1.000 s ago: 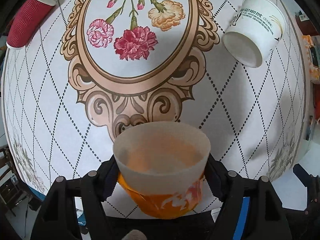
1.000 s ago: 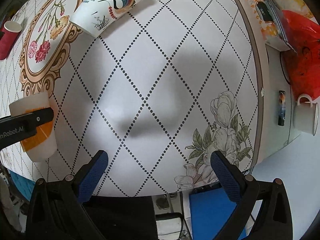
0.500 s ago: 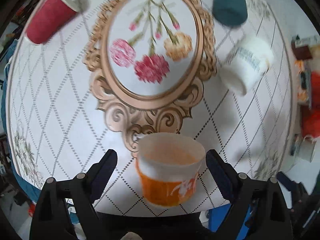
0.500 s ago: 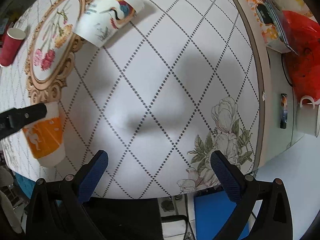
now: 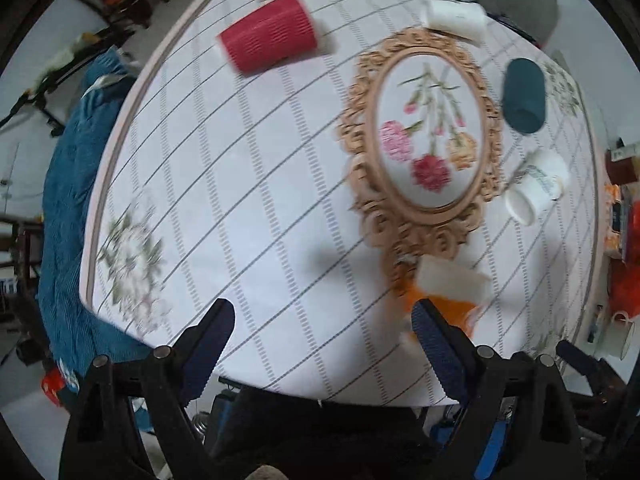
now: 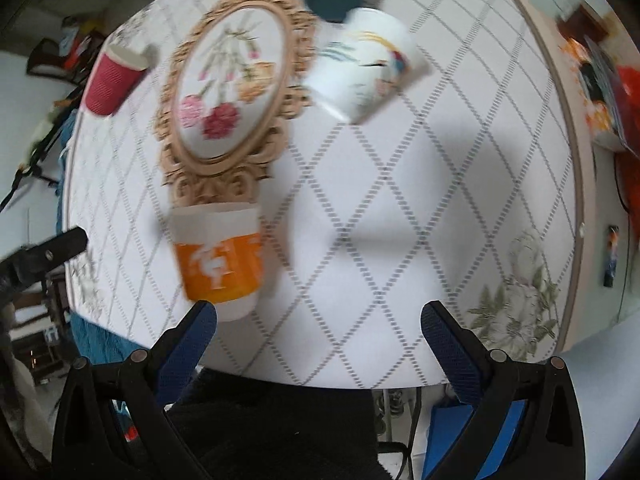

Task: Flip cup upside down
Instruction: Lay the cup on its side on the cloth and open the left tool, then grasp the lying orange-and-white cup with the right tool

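the orange cup (image 6: 218,262), a smooth tapered paper one, stands mouth-up on the patterned tablecloth (image 6: 384,216) below the oval frame print. both the left gripper (image 5: 322,344) and right gripper (image 6: 318,330) are spread wide, grasping nothing. five cups show: the ribbed red cup (image 5: 268,38), teal cup (image 5: 523,94), two white ones, and the orange.

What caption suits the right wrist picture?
Open right gripper above a patterned table, orange-and-white cup standing free just left.

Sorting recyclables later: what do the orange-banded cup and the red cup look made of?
Orange-banded cup: probably paper, matte white wall with a printed orange band; motion blur leaves it uncertain. Red cup: likely paper with a ribbed, corrugated matte sleeve, fine parallel ridges showing along its side.
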Tool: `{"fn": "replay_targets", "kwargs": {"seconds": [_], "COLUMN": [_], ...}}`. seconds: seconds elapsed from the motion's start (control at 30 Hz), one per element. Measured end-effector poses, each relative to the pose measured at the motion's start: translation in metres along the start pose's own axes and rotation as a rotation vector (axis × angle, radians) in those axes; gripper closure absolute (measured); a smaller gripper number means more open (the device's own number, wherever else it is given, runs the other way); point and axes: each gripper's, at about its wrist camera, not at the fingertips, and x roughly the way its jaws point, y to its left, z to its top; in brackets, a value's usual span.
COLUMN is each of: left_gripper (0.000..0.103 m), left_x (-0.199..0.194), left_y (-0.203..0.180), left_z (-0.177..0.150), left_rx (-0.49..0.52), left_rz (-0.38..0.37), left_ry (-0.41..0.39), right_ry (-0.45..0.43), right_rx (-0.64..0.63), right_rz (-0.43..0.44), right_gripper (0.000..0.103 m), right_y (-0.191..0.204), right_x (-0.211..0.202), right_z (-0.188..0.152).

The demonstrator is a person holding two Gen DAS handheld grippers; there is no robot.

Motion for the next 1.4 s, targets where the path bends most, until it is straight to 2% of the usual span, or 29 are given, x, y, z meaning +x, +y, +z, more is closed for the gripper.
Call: {"fn": "replay_targets", "kwargs": {"seconds": [0.17,0.4,0.6,0.8,0.9,1.1,1.23,1.4], "left_gripper": [0.012,0.012,0.012,0.012,0.012,0.012,0.012,0.012], "left_x": [0.003,0.0,0.004,0.019,0.027,0.038,0.044,0.051], "left_y": [0.034,0.064,0.08,0.089,0.09,0.084,0.084,0.083], "left_z": [-0.012,-0.022,-0.024,-0.025,-0.026,-0.028,-0.028,-0.03], "left_rx": [-0.056,-0.091,-0.114,-0.132,-0.131,-0.123,-0.125,-0.13], "left_rz": [0.006,-0.007,-0.03,-0.052,-0.057,-0.059,-0.059,-0.061], "left_ry": [0.015,-0.004,-0.021,-0.005,0.007,0.018,0.024,0.036], "right_ry": [0.008,-0.002,-0.032,-0.052,-0.07,-0.123,-0.097,-0.026], "right_rx": [-0.063,-0.116,-0.234,-0.455,-0.658,-1.295,-1.765,-2.256], "right_rz": [0.009,-0.029,-0.131,-0.282,-0.387,-0.642,-0.857,-1.012], "right_gripper": [0.0,0.0,0.0,0.0,0.0,0.0,0.0,0.0], "right_y": [0.033,0.062,0.085,0.117,0.14,0.179,0.173,0.146], "right_x": [-0.003,-0.02,-0.047,-0.063,-0.065,-0.041,-0.006,0.026], "right_z": [-0.006,-0.005,-0.004,-0.003,-0.009,-0.046,-0.078,-0.113]}}
